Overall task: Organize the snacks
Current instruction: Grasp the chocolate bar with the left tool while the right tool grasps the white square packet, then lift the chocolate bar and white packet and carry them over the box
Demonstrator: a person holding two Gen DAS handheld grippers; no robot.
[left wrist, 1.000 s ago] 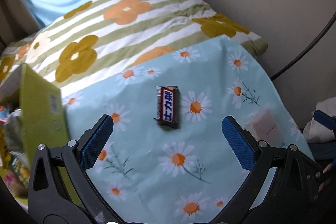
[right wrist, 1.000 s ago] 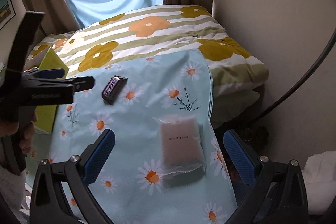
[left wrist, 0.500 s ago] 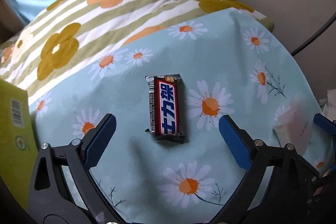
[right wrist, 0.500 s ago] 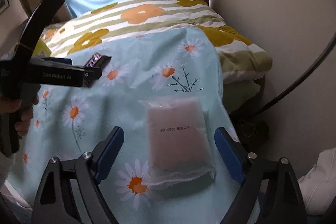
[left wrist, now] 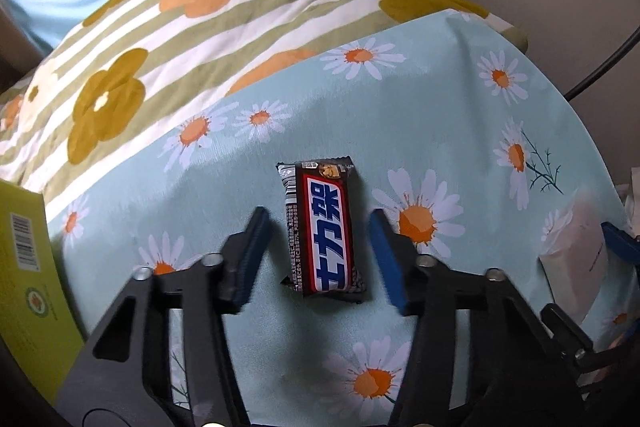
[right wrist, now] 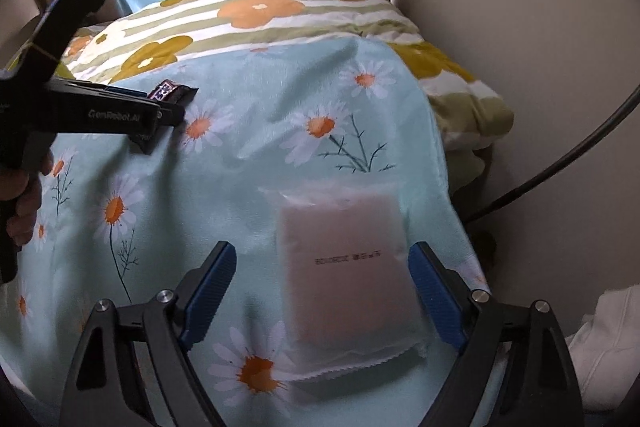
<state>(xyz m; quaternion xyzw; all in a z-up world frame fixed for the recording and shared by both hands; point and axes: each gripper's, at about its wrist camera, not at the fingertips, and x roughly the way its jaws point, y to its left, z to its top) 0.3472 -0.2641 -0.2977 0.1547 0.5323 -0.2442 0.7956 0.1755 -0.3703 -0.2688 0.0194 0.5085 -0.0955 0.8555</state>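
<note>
A dark chocolate bar (left wrist: 322, 229) with blue lettering lies on the light blue daisy cloth (left wrist: 440, 115). My left gripper (left wrist: 318, 227) is open, one finger on each side of the bar, with small gaps showing. The bar's end also shows in the right wrist view (right wrist: 172, 91) behind the left gripper (right wrist: 160, 107). A frosted pinkish snack packet (right wrist: 348, 267) lies near the cloth's right edge. My right gripper (right wrist: 322, 267) is open around its lower part, pads close to its sides. The packet also shows in the left wrist view (left wrist: 576, 247).
A yellow-green box (left wrist: 28, 275) stands at the left on the cloth. A striped flowered quilt (left wrist: 208, 11) lies behind. The cloth drops off at the right next to a wall, a black cable (right wrist: 560, 163) and white fabric (right wrist: 608, 347).
Both grippers have moved forward and down. The left one now straddles the chocolate bar and its jaws have narrowed. The right one now straddles the packet, jaws slightly narrower.
</note>
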